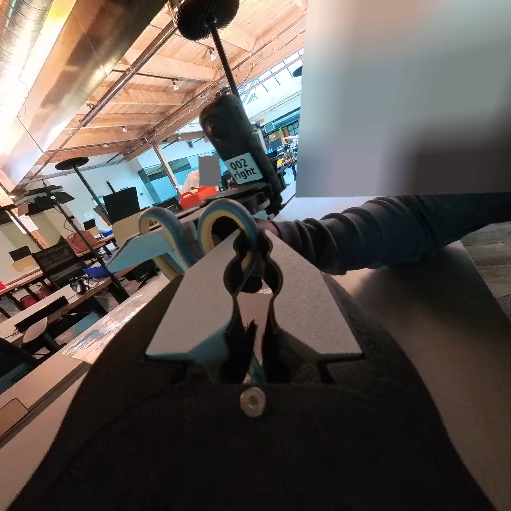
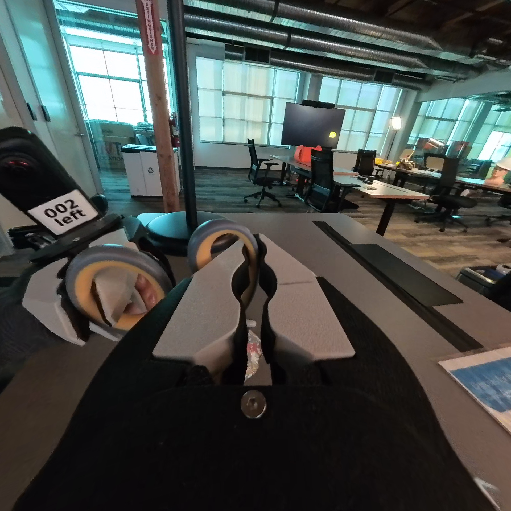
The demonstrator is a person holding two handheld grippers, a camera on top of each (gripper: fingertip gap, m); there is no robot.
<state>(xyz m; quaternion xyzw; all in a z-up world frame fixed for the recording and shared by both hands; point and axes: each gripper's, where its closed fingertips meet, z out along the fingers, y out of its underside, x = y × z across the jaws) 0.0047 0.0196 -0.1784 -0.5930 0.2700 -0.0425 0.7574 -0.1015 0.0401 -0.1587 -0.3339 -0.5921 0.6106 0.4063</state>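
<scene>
— Entry one: what's nearest?

— Your left gripper (image 1: 253, 249). The fingers are nearly closed, pressing on the wall of a soft grey-blue ring with a yellow inner face (image 1: 206, 224).

— Entry two?

— Your right gripper (image 2: 255, 257). It is clamped on the thin wall of a second grey-blue, yellow-lined ring (image 2: 199, 235), just beside the first.

— Further out?

— A grey tabletop (image 2: 318, 249) lies under both rings. Your dark sleeve (image 1: 387, 235) rests across it, and a black round stand base with its pole (image 2: 171, 226) is behind the rings.
</scene>
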